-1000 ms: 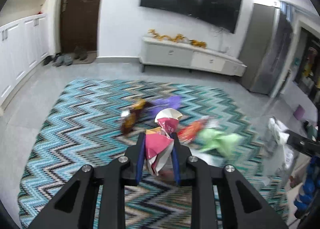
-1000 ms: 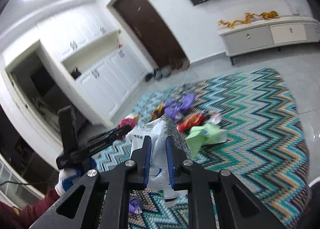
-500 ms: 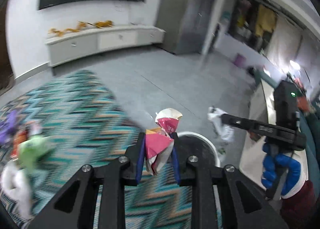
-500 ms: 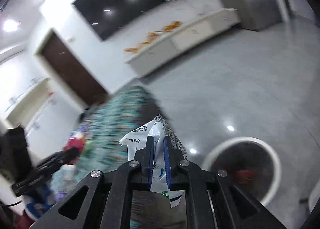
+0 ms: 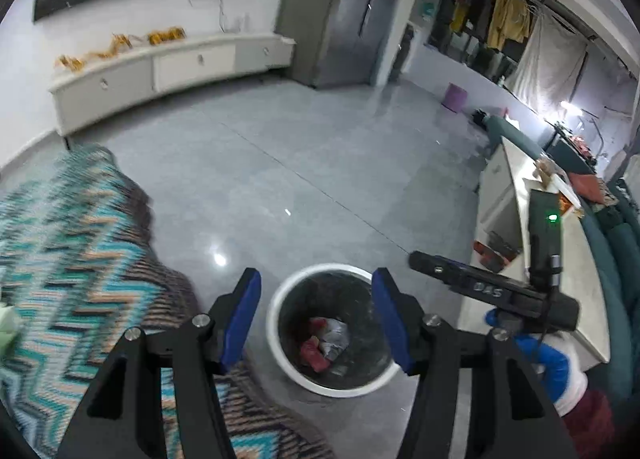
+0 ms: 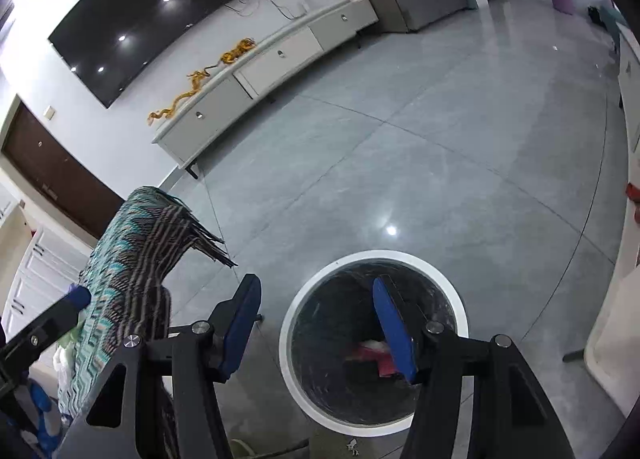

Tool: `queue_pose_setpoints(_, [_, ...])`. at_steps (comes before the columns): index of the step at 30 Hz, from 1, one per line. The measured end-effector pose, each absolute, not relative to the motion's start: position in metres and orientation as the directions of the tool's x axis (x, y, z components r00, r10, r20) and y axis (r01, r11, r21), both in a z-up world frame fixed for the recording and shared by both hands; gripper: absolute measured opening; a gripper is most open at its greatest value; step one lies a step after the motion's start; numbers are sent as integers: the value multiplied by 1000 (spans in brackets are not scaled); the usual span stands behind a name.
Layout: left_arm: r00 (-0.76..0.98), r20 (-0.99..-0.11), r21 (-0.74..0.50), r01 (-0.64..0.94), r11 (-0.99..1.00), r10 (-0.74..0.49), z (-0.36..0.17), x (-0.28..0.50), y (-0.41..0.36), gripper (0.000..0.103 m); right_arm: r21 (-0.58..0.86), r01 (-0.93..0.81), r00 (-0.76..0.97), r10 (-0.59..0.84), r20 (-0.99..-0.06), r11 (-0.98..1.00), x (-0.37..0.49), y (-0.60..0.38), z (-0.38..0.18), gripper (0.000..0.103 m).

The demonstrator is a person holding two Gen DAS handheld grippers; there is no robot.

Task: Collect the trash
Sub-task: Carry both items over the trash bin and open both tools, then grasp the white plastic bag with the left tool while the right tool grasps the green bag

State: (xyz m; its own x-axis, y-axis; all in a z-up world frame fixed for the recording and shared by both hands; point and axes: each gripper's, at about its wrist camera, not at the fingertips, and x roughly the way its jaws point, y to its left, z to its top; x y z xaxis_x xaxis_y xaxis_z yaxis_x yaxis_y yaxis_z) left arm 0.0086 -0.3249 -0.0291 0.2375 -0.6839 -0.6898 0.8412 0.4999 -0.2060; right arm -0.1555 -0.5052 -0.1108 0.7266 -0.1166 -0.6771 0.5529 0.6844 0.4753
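A round white-rimmed trash bin [image 5: 320, 269] with a dark liner stands on the grey floor just beyond the rug. My left gripper [image 5: 316, 315] hovers above it, its jaws opening with nothing between the blue pads. Red and white wrappers [image 5: 326, 343] lie at the bottom of the bin. My right gripper [image 6: 318, 323] hangs over the same bin [image 6: 380, 255], its jaws also opening and empty, with pink and red trash [image 6: 376, 355] below it. In the left wrist view the right gripper [image 5: 424, 262] reaches in from the right, held by a hand in a blue and white glove [image 5: 554, 363].
The zigzag rug [image 5: 80, 259] lies left of the bin, with a bit of green trash [image 5: 6, 323] at its edge. A white counter [image 5: 520, 219] and teal sofa stand to the right. A low TV cabinet [image 6: 276, 55] lines the far wall.
Both grippers swung from the rug to above the bin. Their jaws opened; the pink wrapper left the left gripper and the white bag left the right.
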Motion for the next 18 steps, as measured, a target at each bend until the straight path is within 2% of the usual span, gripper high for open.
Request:
queue_pose_setpoints(6, [376, -645, -121, 809, 575, -665, 0, 12, -255, 56, 468, 437, 798, -92, -595, 768, -142, -464, -61, 55])
queue_pose_setpoints(12, [467, -632, -136, 719, 681, -619, 10, 36, -177, 56, 418, 278, 848, -16, -530, 865, -112, -399, -10, 54])
queue_pose_setpoints(18, [567, -639, -132, 584, 801, -519, 4, 65, -85, 56, 382, 137, 846, 92, -525, 914, -67, -335, 9, 54])
